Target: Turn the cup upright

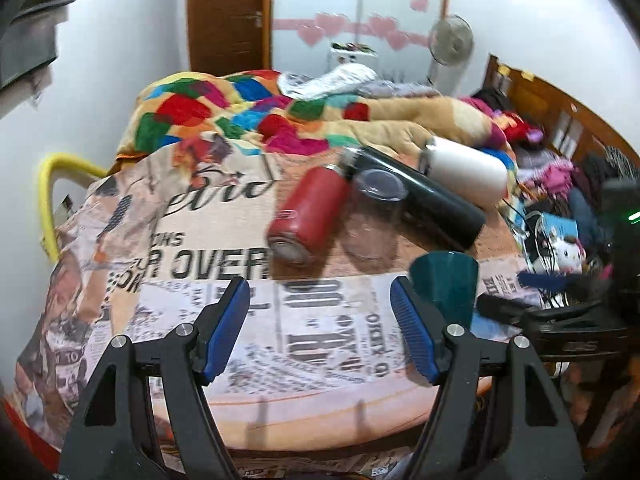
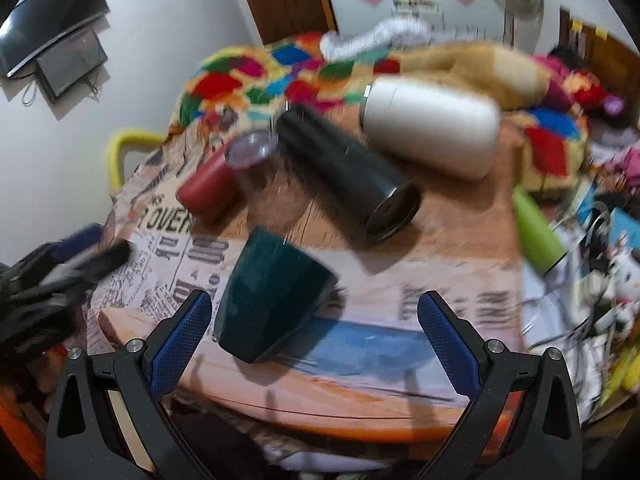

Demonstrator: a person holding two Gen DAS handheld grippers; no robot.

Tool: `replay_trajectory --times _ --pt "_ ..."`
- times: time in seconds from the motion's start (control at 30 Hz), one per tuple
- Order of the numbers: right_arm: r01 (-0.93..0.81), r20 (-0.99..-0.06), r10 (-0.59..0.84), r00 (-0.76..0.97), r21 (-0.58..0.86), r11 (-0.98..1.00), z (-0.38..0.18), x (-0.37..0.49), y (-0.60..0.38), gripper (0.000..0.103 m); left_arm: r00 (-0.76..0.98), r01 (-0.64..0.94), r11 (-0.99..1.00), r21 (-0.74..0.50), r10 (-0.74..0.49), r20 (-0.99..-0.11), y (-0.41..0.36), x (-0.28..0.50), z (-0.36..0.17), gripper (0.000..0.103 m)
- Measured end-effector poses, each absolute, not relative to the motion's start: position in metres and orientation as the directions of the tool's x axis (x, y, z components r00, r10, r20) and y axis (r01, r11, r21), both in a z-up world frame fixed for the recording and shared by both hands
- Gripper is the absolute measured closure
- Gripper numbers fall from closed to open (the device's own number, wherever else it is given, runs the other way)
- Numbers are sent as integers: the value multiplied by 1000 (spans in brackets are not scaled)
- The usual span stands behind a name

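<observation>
A dark teal cup (image 2: pixel 272 292) stands upside down on the newspaper-covered table (image 2: pixel 400 240), near the front edge. My right gripper (image 2: pixel 314 320) is open, its blue pads on either side of the cup's lower part without touching it. In the left wrist view the teal cup (image 1: pixel 444 284) sits just right of my open, empty left gripper (image 1: pixel 320 304). The left gripper shows blurred at the left of the right wrist view (image 2: pixel 80 256).
A red bottle (image 1: pixel 308 212), a clear upside-down cup (image 1: pixel 374 216), a black flask (image 1: pixel 416 196) and a white flask (image 1: pixel 464 168) lie behind. A green bottle (image 2: pixel 538 232) lies at the right. A colourful blanket (image 1: pixel 240 112) covers the bed beyond. Clutter (image 1: pixel 560 240) lies right.
</observation>
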State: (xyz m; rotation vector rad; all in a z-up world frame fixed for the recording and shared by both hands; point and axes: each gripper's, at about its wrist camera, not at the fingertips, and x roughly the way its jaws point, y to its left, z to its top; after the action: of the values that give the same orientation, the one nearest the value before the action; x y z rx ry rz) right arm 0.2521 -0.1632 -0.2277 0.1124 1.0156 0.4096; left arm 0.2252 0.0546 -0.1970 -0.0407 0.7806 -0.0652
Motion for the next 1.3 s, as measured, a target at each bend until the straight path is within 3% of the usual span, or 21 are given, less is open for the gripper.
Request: replay_trajectory --times 0.07,0.47,0.6,0.7,1.3 --pt "-264 -817 405 410 319 910 -241 258 -156 10 720 9 999 -49 -40 -693 65 222 -197 31" --pt "-216 -850 410 331 355 910 -263 279 -123 13 732 -52 998 -21 23 -681 91 211 -209 31" --pt "-195 -845 441 301 398 896 -269 289 -129 27 732 -79 996 -29 38 -680 93 209 -209 31" --pt "-213 -845 455 282 407 888 -269 294 -128 30 731 -78 996 -36 32 -682 91 209 -209 31" --pt "-358 -810 375 451 221 907 -219 278 -118 33 725 -50 999 -14 27 -689 72 210 -203 31"
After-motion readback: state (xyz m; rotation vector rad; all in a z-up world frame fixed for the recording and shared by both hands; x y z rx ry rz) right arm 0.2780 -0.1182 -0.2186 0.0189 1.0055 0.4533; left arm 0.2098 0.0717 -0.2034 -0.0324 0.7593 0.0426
